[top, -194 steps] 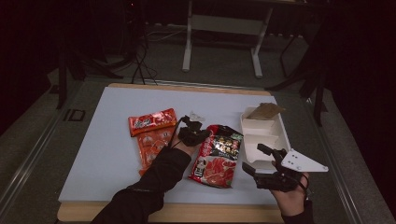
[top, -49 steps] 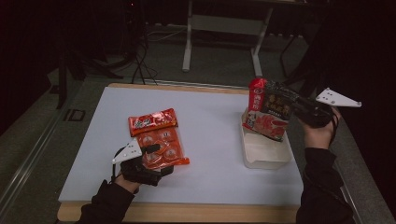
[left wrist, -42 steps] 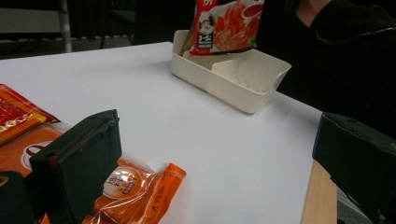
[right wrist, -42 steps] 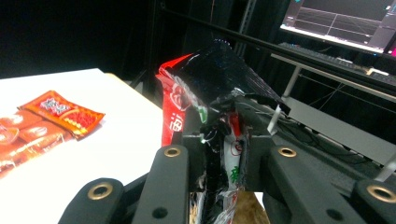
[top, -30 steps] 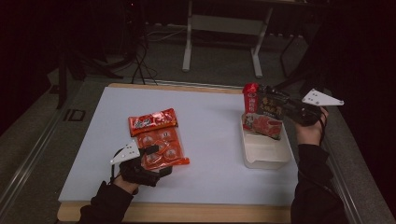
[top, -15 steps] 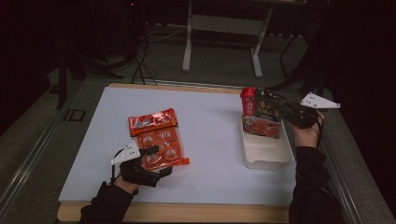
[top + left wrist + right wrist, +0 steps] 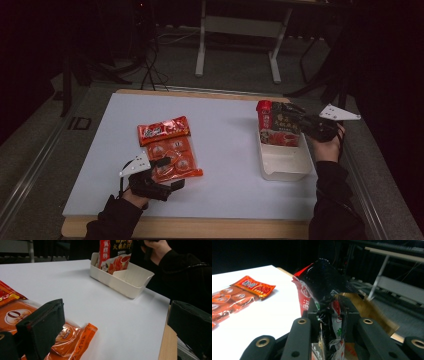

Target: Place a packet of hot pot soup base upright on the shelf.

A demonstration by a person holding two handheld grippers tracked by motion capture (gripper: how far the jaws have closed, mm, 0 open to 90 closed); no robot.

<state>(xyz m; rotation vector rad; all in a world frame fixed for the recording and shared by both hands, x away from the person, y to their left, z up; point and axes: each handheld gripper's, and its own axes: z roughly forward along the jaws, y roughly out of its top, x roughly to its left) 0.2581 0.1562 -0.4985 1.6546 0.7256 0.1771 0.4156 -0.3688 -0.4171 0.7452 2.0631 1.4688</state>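
My right gripper is shut on the top of a red and black snack bag, which stands upright with its lower end inside the white bin. In the right gripper view the jaws pinch the crumpled bag between them. My left gripper lies open at the near left, its jaws spread beside the lower edge of an orange multi-pack packet. In the left gripper view the packet lies by the left jaw, not gripped. A red packet lies just beyond the orange one.
The white table has a wooden front edge. The bin sits at the right side, near the table's right edge. A metal stand is on the floor behind the table.
The right gripper has carried the snack bag leftward and down, so its lower end now sits in the bin. The left gripper has stayed open by the orange packet.
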